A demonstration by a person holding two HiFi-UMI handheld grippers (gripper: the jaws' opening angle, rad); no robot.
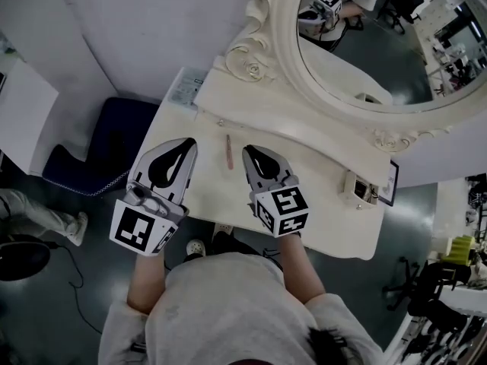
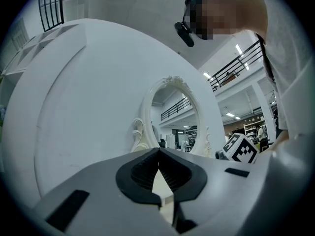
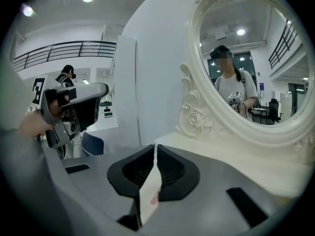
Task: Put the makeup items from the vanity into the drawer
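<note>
Cream carved-wood vanity top (image 1: 319, 169) below an oval scroll-framed mirror (image 1: 373, 48) bears a slim pink makeup stick (image 1: 228, 151), lying flat between the left gripper (image 1: 185, 144) and right gripper (image 1: 249, 152), both clenched empty.

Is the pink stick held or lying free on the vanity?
Lying free: the pink stick lies flat on the vanity, between the left claw and right claw; both are shut and empty.

Both forearms (image 1: 149, 278) reach forward side by side. The left gripper (image 1: 187, 146) and right gripper (image 1: 251, 153) point ahead, level with each other, each with its fingers pressed together at the tips.
</note>
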